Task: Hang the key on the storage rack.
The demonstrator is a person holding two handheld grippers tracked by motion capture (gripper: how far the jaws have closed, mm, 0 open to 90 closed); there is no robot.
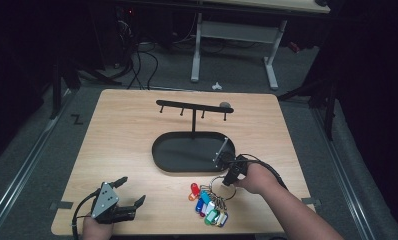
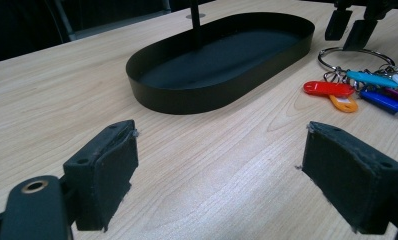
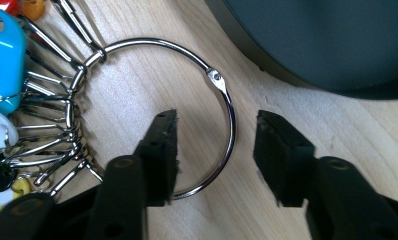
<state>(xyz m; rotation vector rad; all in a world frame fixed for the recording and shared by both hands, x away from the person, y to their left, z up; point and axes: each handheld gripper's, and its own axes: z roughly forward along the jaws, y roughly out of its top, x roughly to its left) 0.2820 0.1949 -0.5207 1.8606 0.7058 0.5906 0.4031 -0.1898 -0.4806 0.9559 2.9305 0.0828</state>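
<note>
Right gripper [image 3: 214, 150] had its jaws apart, straddling the wire of the large silver metal key ring [image 3: 226, 95]: one jaw inside the loop, one outside, pads not yet touching the wire. The ring lay flat on the light wooden table [image 1: 127, 125], just beside the near right rim of the black oval metal tray [image 1: 162, 152] with its hook stand. The bunch of coloured plastic key tags [image 1: 208, 206] trailed off the ring's far side, away from the tray. Left gripper [image 1: 128, 193] rested wide open on the table, empty, well apart from the tray's near left end. The right was clearly nearer; the pinch should land square across the wire.
</note>
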